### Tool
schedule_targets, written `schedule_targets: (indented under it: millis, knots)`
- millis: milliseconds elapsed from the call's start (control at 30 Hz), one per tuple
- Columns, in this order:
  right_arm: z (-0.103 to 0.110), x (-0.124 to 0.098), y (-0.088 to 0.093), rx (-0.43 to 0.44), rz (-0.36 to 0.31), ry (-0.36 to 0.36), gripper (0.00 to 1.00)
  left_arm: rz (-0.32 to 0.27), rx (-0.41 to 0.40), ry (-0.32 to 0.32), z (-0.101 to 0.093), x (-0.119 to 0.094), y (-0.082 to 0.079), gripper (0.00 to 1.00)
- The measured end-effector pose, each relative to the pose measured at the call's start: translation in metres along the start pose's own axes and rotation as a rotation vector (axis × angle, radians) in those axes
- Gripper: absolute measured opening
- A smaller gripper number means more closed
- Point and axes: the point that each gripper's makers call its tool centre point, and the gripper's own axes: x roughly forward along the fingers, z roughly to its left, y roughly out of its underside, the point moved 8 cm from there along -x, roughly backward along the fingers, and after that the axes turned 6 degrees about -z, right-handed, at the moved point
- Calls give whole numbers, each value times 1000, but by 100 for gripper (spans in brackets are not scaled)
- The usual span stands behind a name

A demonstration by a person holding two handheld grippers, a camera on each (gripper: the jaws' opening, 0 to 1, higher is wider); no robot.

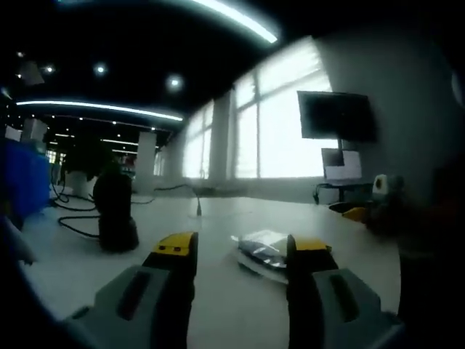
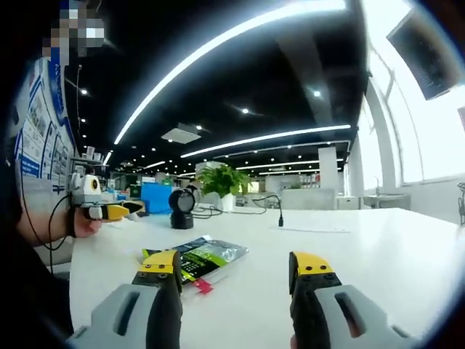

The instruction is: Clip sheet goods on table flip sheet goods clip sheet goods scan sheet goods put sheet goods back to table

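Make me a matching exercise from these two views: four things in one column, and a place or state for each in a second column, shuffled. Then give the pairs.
Things:
1. sheet goods packet
2. black scanner
3. potted plant
4. right gripper

Places or states:
A. standing upright on the white table, beyond the packet
B. jaws apart, nothing between them
C. lying flat on the table by the left jaw in the right gripper view
D. far behind, near the table's far end

Pairs: 1-C, 2-A, 3-D, 4-B
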Motion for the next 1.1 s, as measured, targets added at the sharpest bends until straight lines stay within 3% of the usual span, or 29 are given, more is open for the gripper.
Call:
schedule_targets:
  millis: [167,633,767,1100]
  knots:
    - [3,2,3,-45,22,4,54,15,23,14,-4,1,3,42]
    - [10,9,-3,-66,37,49,47,88,42,43,-13,3,9,41]
    - [26,22,-9,-86,50,25,47,97,62,56,-17,3,9,41]
    - [57,50,-28,-95,12,-30,47,95,56,56,-16,2,9,41]
